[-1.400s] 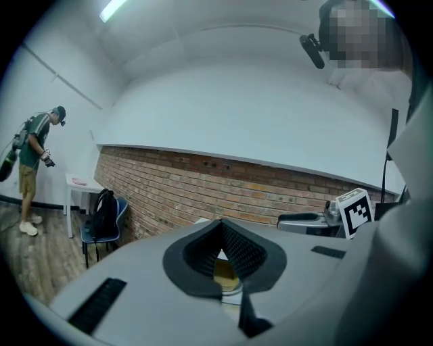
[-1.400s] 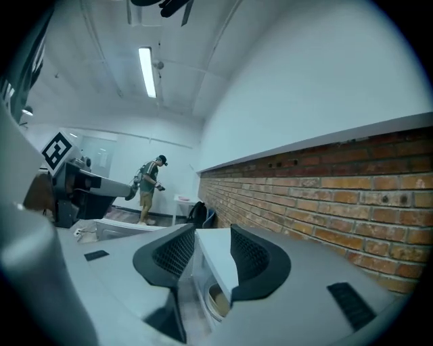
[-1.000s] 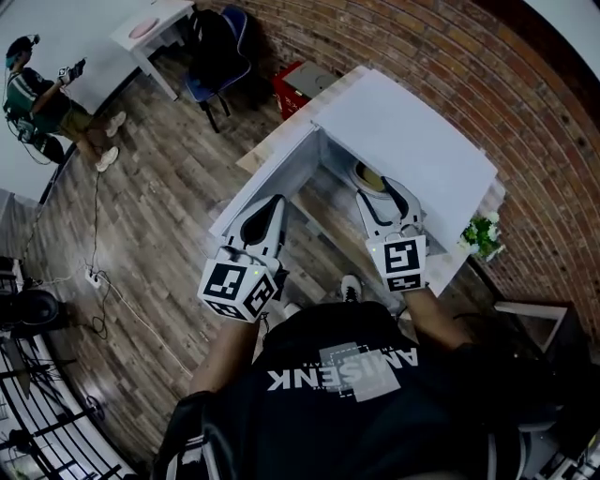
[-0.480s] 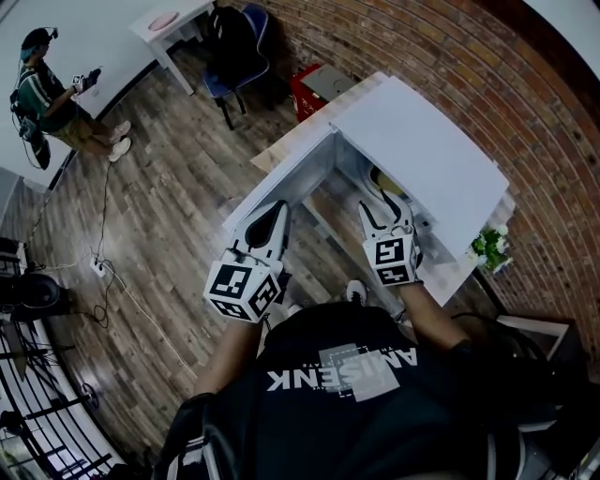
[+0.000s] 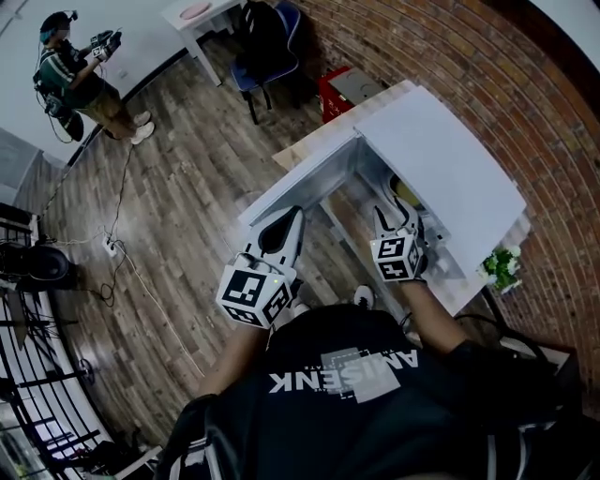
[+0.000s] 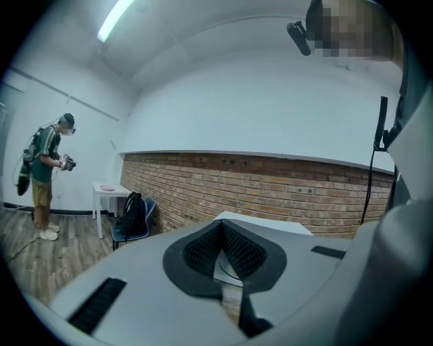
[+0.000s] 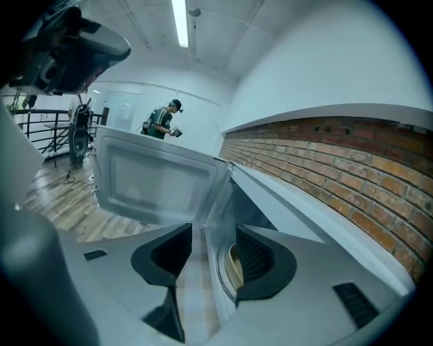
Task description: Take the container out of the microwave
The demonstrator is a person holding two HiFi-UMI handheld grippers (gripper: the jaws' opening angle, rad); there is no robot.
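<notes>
The white microwave (image 5: 450, 159) stands with its door (image 5: 300, 183) swung wide open to the left. Inside it, a pale yellow container (image 5: 405, 193) rests on the turntable. My right gripper (image 5: 398, 208) is open at the mouth of the cavity, just short of the container. In the right gripper view the container (image 7: 233, 267) shows beside the right pad, with the door (image 7: 152, 182) off to the left of the right gripper (image 7: 210, 236). My left gripper (image 5: 291, 220) is shut and empty, in front of the open door. The left gripper (image 6: 220, 226) has its pads meeting at the tips.
A brick wall (image 5: 525, 84) runs behind the microwave. A small plant (image 5: 502, 267) stands at its right, a red crate (image 5: 342, 89) beyond it. Farther off are a chair with a backpack (image 5: 267, 42), a white table (image 5: 202, 14) and a person (image 5: 80, 80) on the wooden floor.
My right gripper has sunk toward the microwave's opening, jaws still apart. The left gripper has hardly moved. The head view has shifted, so the microwave sits farther right.
</notes>
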